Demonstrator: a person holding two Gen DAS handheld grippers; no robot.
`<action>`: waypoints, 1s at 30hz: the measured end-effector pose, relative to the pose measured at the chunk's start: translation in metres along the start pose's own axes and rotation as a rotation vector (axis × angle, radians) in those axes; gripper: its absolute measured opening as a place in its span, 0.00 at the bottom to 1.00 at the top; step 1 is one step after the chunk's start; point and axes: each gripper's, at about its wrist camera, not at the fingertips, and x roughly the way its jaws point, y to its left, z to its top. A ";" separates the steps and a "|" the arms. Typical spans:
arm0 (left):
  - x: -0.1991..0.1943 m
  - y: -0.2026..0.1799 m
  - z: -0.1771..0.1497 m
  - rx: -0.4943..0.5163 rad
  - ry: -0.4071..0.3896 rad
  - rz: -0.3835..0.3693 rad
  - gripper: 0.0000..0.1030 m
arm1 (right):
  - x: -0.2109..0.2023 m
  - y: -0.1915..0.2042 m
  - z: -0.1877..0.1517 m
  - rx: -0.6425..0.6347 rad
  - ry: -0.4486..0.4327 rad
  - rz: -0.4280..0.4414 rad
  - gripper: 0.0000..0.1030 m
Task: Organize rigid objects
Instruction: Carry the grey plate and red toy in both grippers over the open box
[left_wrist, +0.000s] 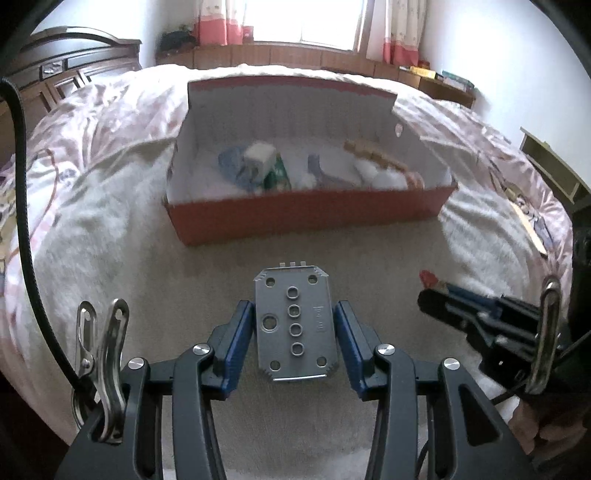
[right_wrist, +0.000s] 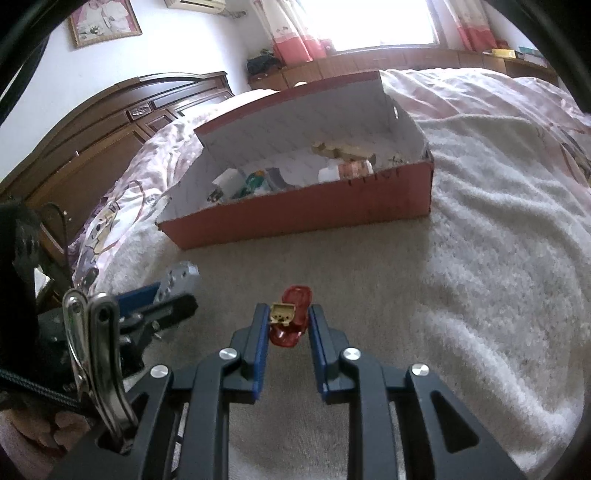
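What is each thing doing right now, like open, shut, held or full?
Red cardboard box: lid up, several small things inside.
Flat grey metal plate with holes: held between the blue pads of the left hand-held gripper.
Small red shiny toy car: pinched in the right hand-held gripper.
Fluffy white blanket: spread over the bed.

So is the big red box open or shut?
Open. The red cardboard box has its lid flipped up at the back, and you can see small things lying inside it on the white lining.
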 end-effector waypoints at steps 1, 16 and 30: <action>-0.001 0.001 0.005 0.000 -0.009 0.001 0.44 | 0.000 0.000 0.002 -0.003 -0.003 0.000 0.21; 0.012 0.001 0.070 0.001 -0.101 0.028 0.45 | 0.006 0.000 0.057 -0.031 -0.047 -0.011 0.21; 0.052 0.008 0.109 -0.019 -0.115 0.070 0.45 | 0.039 -0.018 0.105 -0.038 -0.058 -0.078 0.21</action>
